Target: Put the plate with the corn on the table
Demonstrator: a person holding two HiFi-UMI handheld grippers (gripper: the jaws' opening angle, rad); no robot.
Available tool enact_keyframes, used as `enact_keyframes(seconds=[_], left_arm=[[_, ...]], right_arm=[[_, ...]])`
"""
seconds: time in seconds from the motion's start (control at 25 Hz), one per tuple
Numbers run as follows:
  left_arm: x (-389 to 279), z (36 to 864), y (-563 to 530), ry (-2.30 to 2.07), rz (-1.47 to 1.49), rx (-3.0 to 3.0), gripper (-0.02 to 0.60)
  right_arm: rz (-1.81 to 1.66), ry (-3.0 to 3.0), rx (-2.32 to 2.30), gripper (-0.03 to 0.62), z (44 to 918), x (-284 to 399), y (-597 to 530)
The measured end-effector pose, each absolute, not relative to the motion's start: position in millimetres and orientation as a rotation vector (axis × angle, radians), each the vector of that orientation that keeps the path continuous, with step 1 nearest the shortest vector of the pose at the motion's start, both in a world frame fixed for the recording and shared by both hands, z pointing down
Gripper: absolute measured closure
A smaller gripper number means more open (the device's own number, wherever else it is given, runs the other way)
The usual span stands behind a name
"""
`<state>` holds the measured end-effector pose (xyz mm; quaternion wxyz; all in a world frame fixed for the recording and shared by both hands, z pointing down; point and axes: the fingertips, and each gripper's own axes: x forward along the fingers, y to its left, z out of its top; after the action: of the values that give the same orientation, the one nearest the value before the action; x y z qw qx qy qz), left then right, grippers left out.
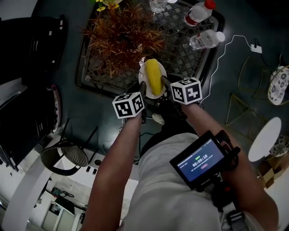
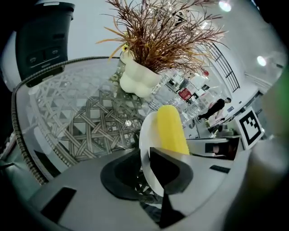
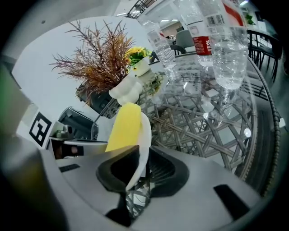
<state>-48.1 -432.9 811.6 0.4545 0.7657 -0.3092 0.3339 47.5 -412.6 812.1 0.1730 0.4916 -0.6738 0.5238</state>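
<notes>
Left gripper: my left gripper (image 1: 142, 90) (image 2: 146, 164) is clamped on the left rim of the white round plate (image 1: 145, 77) (image 2: 145, 135). 1 dark jaw lies over the rim and 1 under it.

Right gripper: my right gripper (image 1: 165, 84) (image 3: 140, 169) is clamped the same way on the opposite, right rim of the plate (image 3: 146, 133). The 2 grippers are equally near and share the load.

Plate position: in the head view the plate sits between the 2 marker cubes, over the near edge of the table. In my judgement it is carried just inside the rim.

Corn: 1 yellow corn cob (image 1: 154, 76) (image 2: 170, 128) (image 3: 125, 124) lies on the plate. Its long axis runs away from me, parallel to the jaws and midway between them.

Deciding relation: the round glass-topped table with a dark woven lattice (image 1: 180, 56) (image 2: 86, 122) (image 3: 203, 122) lies directly below and ahead of the plate. I judge the coming move to be a level descent, both sides together, so that the cob does not roll sideways.

Middle distance: a dried russet plant in a lumpy white vase (image 1: 122, 36) (image 2: 137, 81) (image 3: 128, 88) stands beyond the plate and to the left.

Far side: clear plastic water bottles with red labels (image 1: 198, 12) (image 3: 221, 40) stand at the far right of the table, well apart from the plate.

Hidden: no view shows the underside of the plate, so I cannot tell whether it touches the glass. The near end of the cob is covered by the jaws in both gripper views.
</notes>
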Motion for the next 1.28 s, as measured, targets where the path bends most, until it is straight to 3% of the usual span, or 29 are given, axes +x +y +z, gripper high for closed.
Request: enact_keyframes(seconds=[0.28,0.88,0.92,1.04,1.28], left_arm=[[-56,808,-443,-0.811,0.725,1.873,0.499],[-90,766,-409,-0.880,0.561,1.983,0.500],[-93,763,-401,-0.881,0.559,1.992,0.503],[-102,752,-376,-0.861,0.556,2.013,0.574],[-130,728,-332,-0.842,0.527,2.043,0.575]], right_arm=[[1.564,-1.904,1.552,0.544,811,70,-416],[1.457,-1.914,1.627,0.559,777,82,-378],[1.448,-1.926,1.623,0.588,773,78,-373],[1.433,-1.958,1.616,0.586,758,64,-352],[1.403,-2.024,1.584,0.588,728,33,-312]])
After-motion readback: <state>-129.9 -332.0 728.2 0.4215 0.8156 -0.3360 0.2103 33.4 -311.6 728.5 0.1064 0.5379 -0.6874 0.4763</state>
